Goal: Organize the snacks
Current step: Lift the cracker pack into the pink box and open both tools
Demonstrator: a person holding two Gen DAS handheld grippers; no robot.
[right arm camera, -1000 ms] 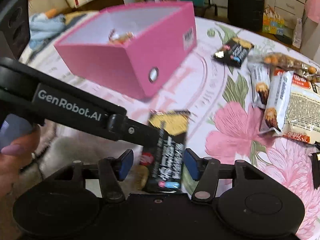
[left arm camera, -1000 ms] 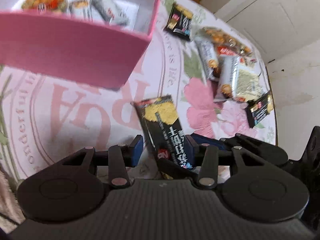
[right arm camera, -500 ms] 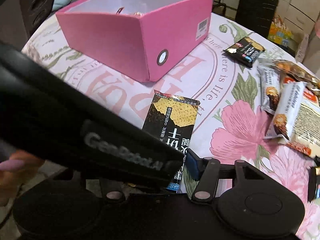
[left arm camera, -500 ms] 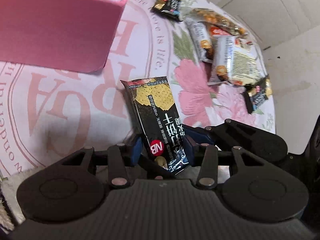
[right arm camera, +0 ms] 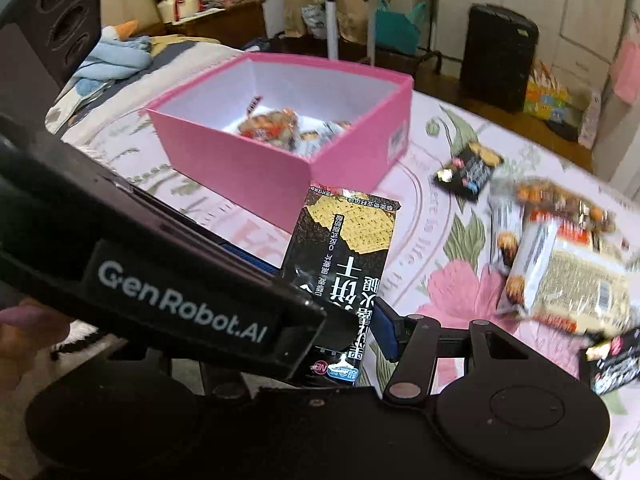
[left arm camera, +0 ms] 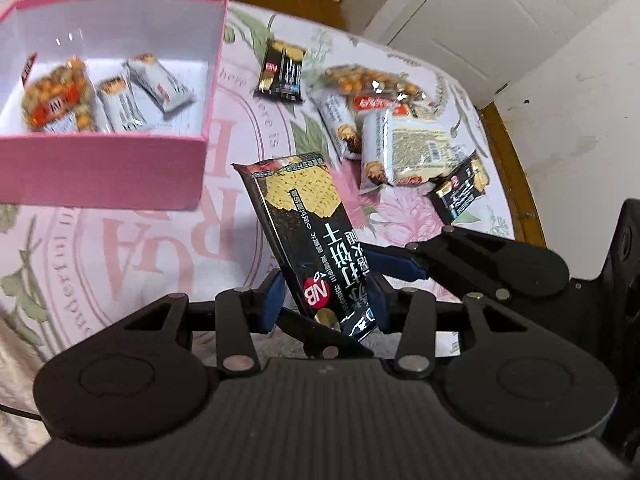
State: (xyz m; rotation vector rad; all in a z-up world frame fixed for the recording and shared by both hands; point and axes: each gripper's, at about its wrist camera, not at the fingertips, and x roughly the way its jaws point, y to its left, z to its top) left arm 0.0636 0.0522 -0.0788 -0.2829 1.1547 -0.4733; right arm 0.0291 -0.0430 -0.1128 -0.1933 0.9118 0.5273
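A long black cracker packet (left arm camera: 308, 216) (right arm camera: 344, 256) hangs tilted above the floral tablecloth (left arm camera: 120, 248). My left gripper (left arm camera: 326, 300) is shut on its lower end, a blue pad on each side. In the right wrist view the left gripper's black body (right arm camera: 180, 312) crosses in front and hides one finger of my right gripper (right arm camera: 312, 330). The right gripper stands open around the same packet, its visible blue pad (right arm camera: 386, 332) just clear of the packet's edge. The pink box (left arm camera: 100, 176) (right arm camera: 240, 172) sits beyond, holding a peanut bag (left arm camera: 56, 96) and white bars (left arm camera: 120, 104).
Loose snacks lie to the right on the cloth: white bars and a peanut bag (left arm camera: 400, 136) and two small black packets (left arm camera: 282, 70) (left arm camera: 460, 190). The table's wooden edge (left arm camera: 516, 184) runs along the right. A hand (right arm camera: 24, 328) grips the left tool.
Both grippers have risen together and the black packet has come up off the cloth with them. The box's inside now shows from above.
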